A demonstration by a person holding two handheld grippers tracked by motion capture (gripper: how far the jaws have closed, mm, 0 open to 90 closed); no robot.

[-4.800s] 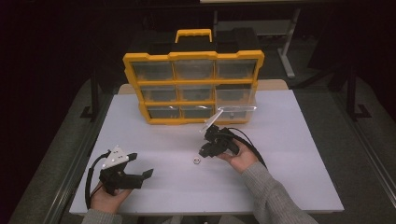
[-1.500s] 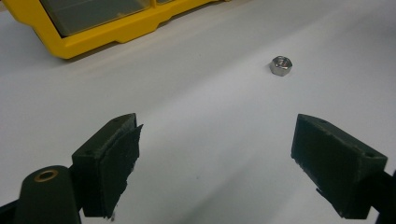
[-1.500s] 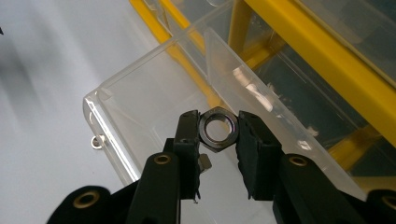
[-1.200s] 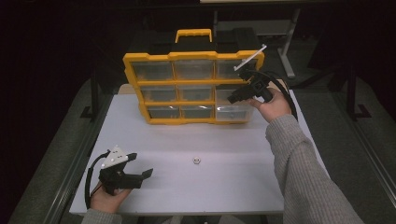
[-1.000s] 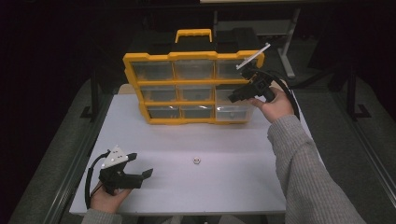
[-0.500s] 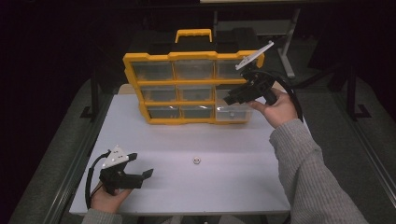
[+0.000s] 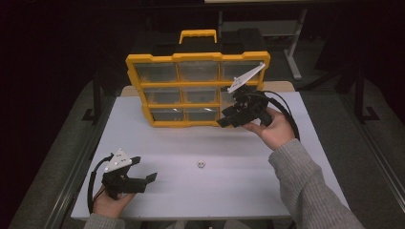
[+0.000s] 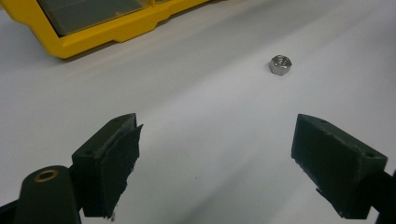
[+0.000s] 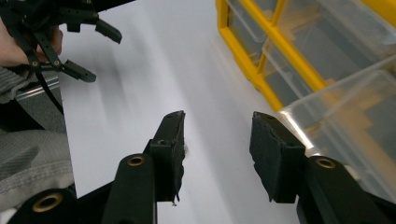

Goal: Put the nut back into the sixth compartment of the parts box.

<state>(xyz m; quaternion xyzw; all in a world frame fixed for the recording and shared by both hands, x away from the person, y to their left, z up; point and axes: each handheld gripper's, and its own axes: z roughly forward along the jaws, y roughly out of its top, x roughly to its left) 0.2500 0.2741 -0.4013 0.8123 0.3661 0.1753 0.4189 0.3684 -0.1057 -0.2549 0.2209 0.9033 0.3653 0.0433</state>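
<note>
Setting: white table (image 7: 305, 157) under dim surroundings, seen from above, my forearms coming in from the near edge.

Organizer: yellow drawer organizer (image 7: 197, 90) stands upright at the far side of my table, three rows of clear drawers facing me, a yellow handle on top.

Right gripper: my right gripper (image 7: 224, 121) hangs in front of the organizer's lower right corner, near the drawers but not touching them. Its jaws have just been opening and stand partly apart with nothing between the pads; the right gripper view looks along them at bare table with the clear drawers just beside.

Left gripper: my left gripper (image 7: 145, 171) rests low at the near left corner of my table, jaws spread wide and empty.

Nut: small metal hex nut (image 7: 201, 164) lies flat on the table between my two grippers, well apart from both; the left gripper view shows it ahead of the open jaws.
</note>
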